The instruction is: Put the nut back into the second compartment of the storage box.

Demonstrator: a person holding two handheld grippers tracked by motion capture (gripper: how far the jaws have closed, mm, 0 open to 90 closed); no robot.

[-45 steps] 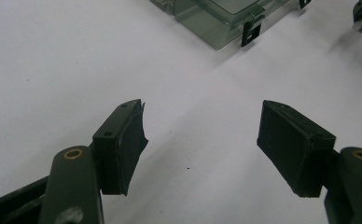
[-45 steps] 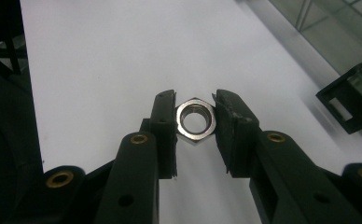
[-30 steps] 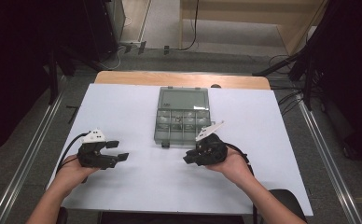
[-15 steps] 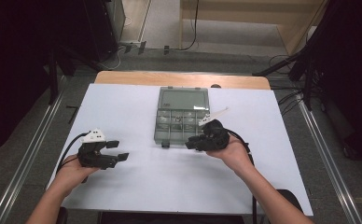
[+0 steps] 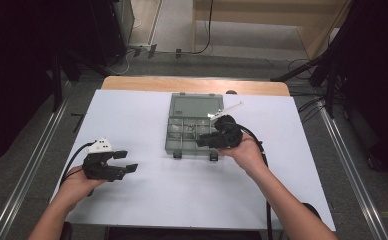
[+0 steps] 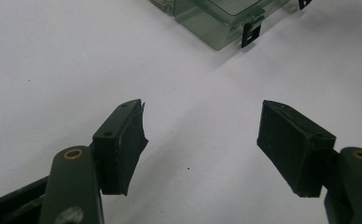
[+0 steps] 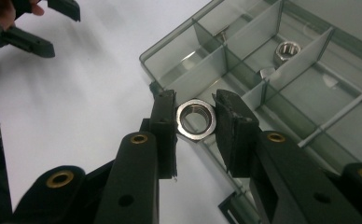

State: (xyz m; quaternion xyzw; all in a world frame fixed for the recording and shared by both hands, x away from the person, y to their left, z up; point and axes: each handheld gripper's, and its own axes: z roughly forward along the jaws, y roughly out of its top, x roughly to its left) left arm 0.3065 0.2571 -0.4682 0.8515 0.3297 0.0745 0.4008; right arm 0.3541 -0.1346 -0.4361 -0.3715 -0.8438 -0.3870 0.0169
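The right gripper (image 7: pixel 195 122) pinches a nut (image 7: pixel 196 119) above the box's (image 7: pixel 281 98) near edge; gripped seemingly on its corners, it could slip out. The left gripper (image 6: pixel 200 140) gapes, empty, well left of the box.

A silver steel hex nut (image 7: pixel 196 119) with a threaded bore sits clamped between the pads of the right hand-held gripper (image 7: pixel 195 121), its hole facing the camera, two opposite flats pressed by the pads. It hangs just above the near edge of a clear, smoke-tinted plastic organiser box (image 7: pixel 244 60) whose lid (image 5: pixel 195 105) lies folded back flat on the white counter (image 5: pixel 132 120). Thin walls split the box into small compartments; a second hex nut (image 7: pixel 286 50) lies in one of them, with a smaller metal piece (image 7: pixel 266 73) just beside it in the same cell. Black latches (image 5: pixel 213 157) jut from the box's near side.
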